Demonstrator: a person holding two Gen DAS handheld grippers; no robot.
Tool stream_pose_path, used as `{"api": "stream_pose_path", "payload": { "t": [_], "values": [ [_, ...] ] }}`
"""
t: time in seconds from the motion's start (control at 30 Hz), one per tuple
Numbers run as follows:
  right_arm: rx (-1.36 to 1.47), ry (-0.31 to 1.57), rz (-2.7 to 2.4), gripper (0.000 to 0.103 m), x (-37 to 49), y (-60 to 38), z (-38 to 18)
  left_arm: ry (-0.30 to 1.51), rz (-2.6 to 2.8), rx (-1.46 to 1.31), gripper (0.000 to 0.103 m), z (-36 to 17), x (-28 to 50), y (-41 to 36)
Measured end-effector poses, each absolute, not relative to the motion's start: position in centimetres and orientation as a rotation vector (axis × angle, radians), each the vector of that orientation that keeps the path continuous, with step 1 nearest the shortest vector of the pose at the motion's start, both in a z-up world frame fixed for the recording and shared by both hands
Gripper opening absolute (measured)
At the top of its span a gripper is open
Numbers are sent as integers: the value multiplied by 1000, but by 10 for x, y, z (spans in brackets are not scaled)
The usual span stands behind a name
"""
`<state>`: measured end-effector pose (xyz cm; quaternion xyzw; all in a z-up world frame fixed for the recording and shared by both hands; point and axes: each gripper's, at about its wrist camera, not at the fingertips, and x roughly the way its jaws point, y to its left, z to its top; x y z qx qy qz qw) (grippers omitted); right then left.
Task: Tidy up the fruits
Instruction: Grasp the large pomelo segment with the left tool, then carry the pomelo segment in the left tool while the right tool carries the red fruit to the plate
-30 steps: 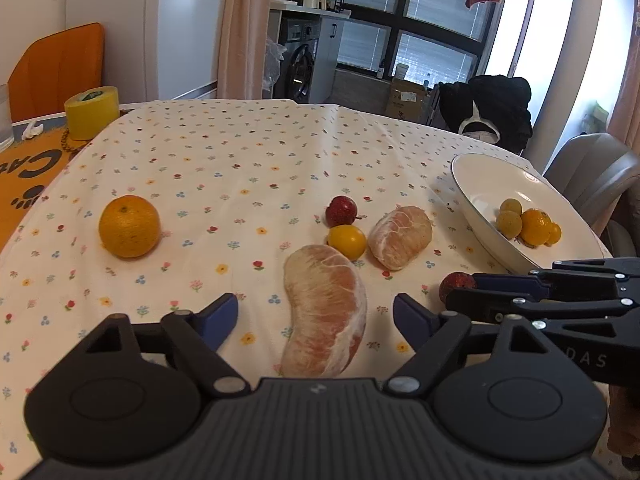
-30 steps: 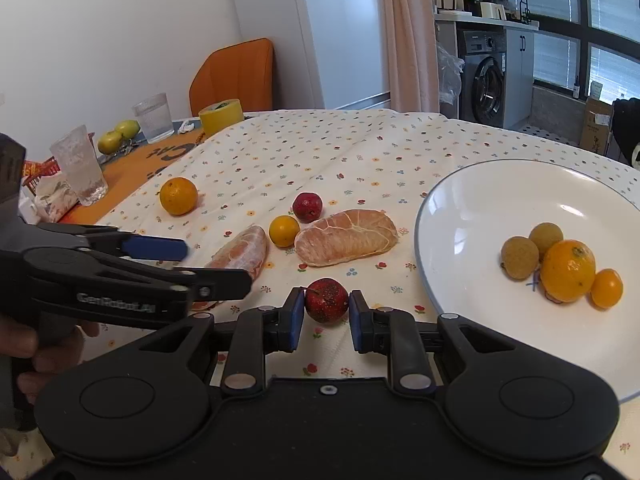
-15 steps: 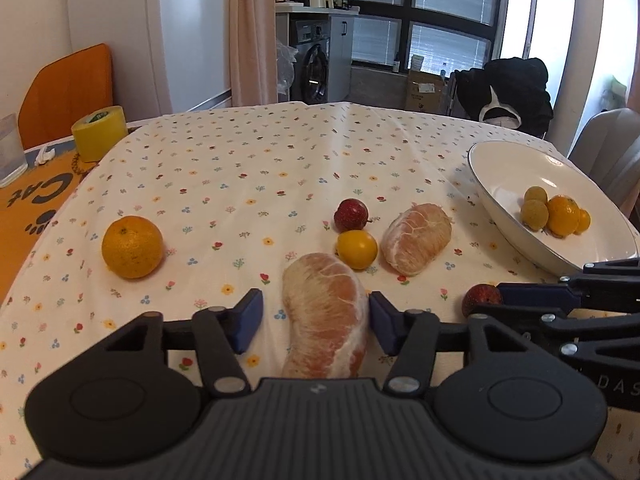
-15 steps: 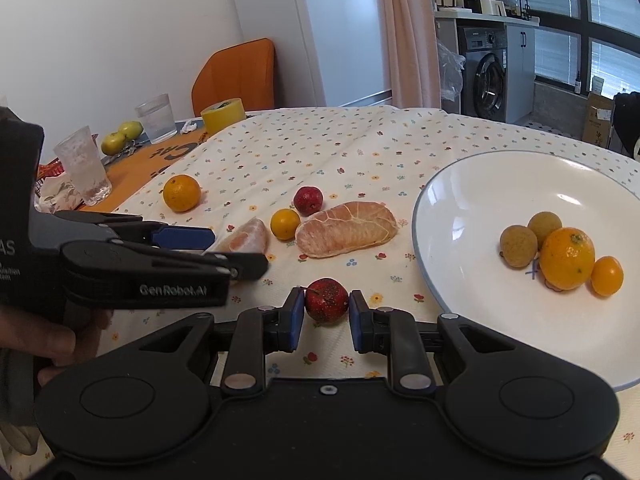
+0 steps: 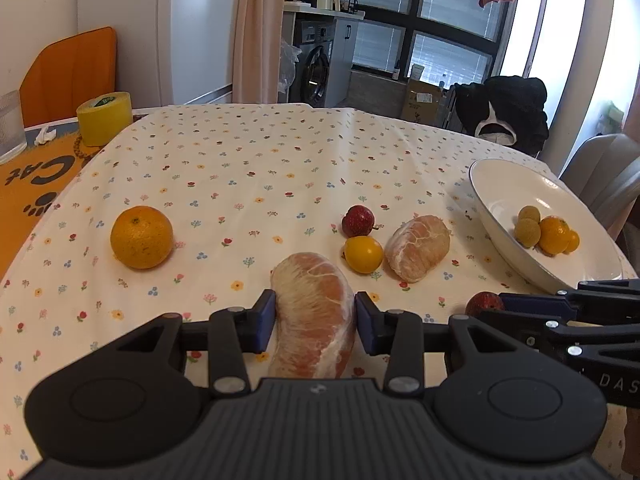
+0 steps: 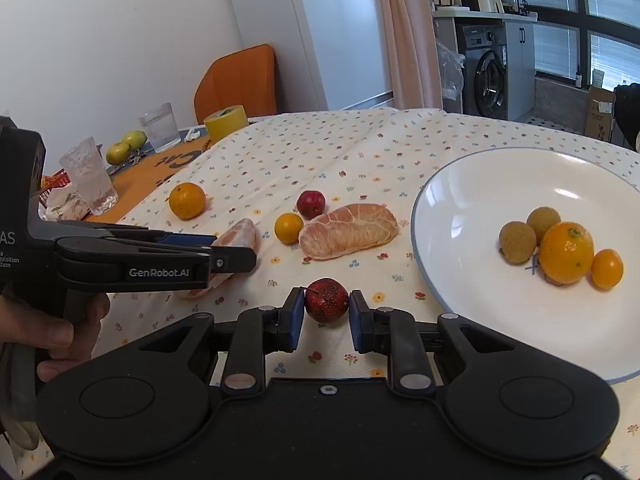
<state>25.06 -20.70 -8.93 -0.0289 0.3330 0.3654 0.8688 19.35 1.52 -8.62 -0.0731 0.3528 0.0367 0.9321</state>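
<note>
**Q:** Gripping what, and why, is each tool shown?

**A:** Two fruits are held at once, it seems so that both can be carried to the white plate (image 6: 448, 200) in one trip. The left gripper (image 5: 315, 322) is pressed against the sides of a peeled pomelo segment (image 5: 314, 312), which is pinched across its narrow width, judged the only span the blue pads (image 5: 265, 320) can bridge. The segment is seen lying lengthwise between the fingers, near the table's front edge; whether it is lifted off the cloth cannot be told.

**Q:** And the other tool?

**A:** The right gripper (image 6: 323, 316) is closed to the width of a small red fruit (image 6: 326, 300). The fruit is held at its widest part, just beside the plate's near left rim. A sliver of cloth seems to show beside one pad, so a firm pinch is judged likely but not certain.

**Q:** What is already on the plate?

**A:** Two brownish round fruits (image 6: 518, 242), an orange (image 6: 566, 252) and a small yellow-orange fruit (image 6: 607, 268) are grouped on the plate's right half. Its left half is bare, so room is judged ample.

**Q:** What is left on the floral tablecloth (image 5: 240, 160)?

**A:** A second pomelo segment (image 6: 348, 230), a small yellow citrus (image 6: 289, 228) and another red fruit (image 6: 311, 204) are clustered mid-table, nearly touching. A larger orange (image 5: 141, 237) is set well apart towards the left edge. The pomelo's soft flesh is judged easy to crush under pressure.
</note>
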Motion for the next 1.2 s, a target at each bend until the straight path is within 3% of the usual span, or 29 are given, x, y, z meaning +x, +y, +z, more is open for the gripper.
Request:
{"api": "stream_pose_path", "payload": {
  "t": [1.2],
  "values": [
    [6, 573, 542, 22, 260, -293, -55, 555, -97, -84, 40, -27, 211, -60]
  ]
}}
